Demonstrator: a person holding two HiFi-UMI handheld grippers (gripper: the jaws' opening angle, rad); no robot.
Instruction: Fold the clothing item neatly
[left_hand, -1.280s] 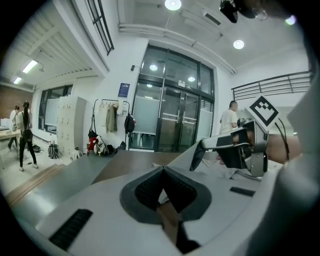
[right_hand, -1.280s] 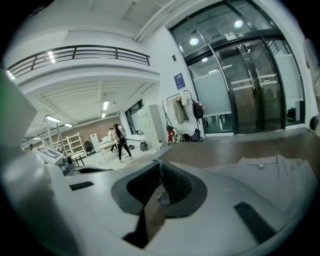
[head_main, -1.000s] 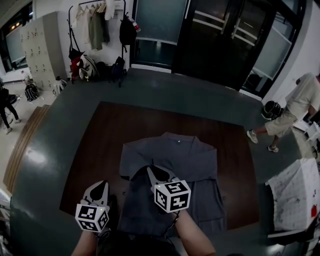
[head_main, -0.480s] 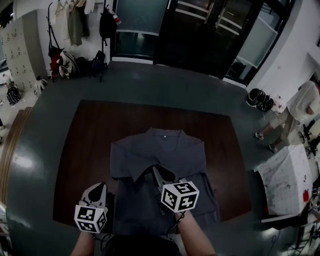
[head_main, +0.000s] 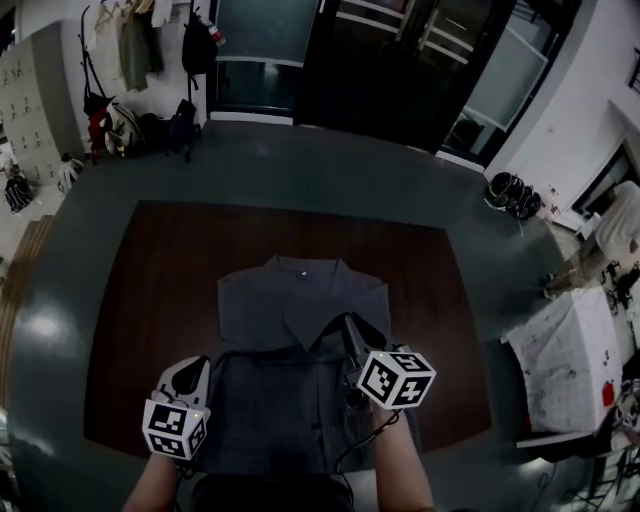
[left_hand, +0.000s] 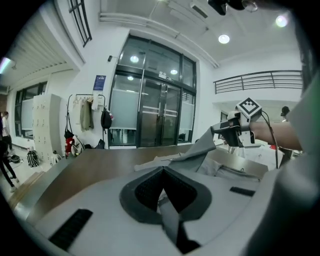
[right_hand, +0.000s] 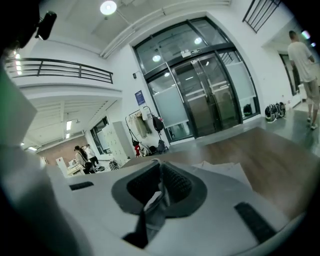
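At the lower left of the head view my left gripper (head_main: 188, 368) is pinched tight on an edge of the grey shirt (head_main: 300, 300), and its own view shows cloth bunched between the pads. The shirt lies in the middle of the brown table (head_main: 140, 290), collar toward the top of the frame. A second ago my right gripper (head_main: 352, 328) sat near the centre, close beside the left one. Now it has swung out toward the lower right, well apart from it, jaws clamped on a fold of the same shirt. The cloth between the two is spread wider.
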